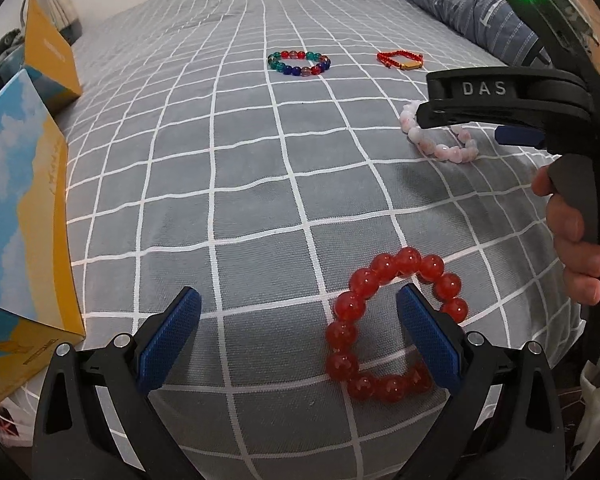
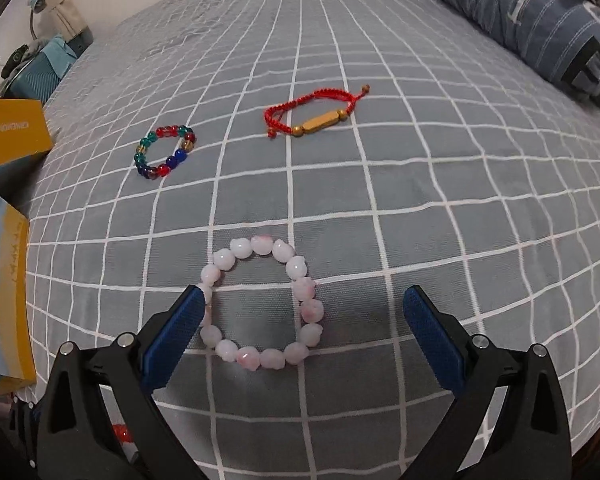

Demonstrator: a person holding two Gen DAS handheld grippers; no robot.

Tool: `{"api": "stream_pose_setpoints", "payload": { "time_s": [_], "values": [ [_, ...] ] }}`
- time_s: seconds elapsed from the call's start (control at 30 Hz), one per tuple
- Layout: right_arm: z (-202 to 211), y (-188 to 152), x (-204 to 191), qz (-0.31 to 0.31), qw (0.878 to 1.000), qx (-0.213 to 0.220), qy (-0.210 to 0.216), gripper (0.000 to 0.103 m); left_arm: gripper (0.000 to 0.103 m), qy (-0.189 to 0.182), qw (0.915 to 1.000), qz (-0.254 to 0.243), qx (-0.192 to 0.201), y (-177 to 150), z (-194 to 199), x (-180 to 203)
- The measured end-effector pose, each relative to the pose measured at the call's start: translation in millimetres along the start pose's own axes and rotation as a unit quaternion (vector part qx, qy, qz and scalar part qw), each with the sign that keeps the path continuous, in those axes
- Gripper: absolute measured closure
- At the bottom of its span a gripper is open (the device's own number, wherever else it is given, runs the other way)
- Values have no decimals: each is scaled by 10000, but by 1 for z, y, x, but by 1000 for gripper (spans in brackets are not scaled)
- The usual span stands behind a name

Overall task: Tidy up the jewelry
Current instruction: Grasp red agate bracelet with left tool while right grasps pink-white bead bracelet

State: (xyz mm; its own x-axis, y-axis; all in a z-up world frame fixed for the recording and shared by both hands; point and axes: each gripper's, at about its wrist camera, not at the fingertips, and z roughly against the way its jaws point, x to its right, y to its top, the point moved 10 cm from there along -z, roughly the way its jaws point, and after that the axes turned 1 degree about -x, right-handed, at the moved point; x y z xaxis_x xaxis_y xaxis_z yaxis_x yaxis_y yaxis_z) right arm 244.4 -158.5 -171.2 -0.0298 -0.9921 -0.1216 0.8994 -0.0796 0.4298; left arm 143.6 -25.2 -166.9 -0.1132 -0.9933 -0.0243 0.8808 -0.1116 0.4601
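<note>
Four bracelets are laid out on a grey checked bedspread (image 2: 380, 184), with both grippers spread wide above them.

The bedspread fills both views; a folded blue quilt (image 2: 540, 20) is seen at the upper right and yellow-and-blue boxes (image 1: 20, 240) along the left edge. The left gripper (image 1: 298, 336) is held wide, nothing gripped, its right finger set inside the ring of the red bead bracelet (image 1: 396, 328) at the lower centre-right of the left view. The right gripper (image 2: 300, 336) is likewise wide, the pale pink bead bracelet (image 2: 262, 304) lying between its fingers, nearer the left one. The multicoloured bead bracelet (image 2: 165, 152) is placed at centre left, the red cord bracelet (image 2: 316, 114) with a gold bar at upper centre.
</note>
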Motion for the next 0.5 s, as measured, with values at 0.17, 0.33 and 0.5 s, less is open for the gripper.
{"api": "stream_pose_setpoints", "payload": {
  "time_s": [0.17,0.33,0.5],
  "values": [
    [-5,1,1,-52,10000,-61,-6,8,13,-10,9999,-107,-22,-2,3,3],
    [-9,0,3,-27,9998,-180,-93,19,31,-71,9998,-167,-57,-4,6,4],
    [-10,-2,4,-25,9996,-245,-126,31,48,-131,9994,-291,-97,-5,9,7]
  ]
}}
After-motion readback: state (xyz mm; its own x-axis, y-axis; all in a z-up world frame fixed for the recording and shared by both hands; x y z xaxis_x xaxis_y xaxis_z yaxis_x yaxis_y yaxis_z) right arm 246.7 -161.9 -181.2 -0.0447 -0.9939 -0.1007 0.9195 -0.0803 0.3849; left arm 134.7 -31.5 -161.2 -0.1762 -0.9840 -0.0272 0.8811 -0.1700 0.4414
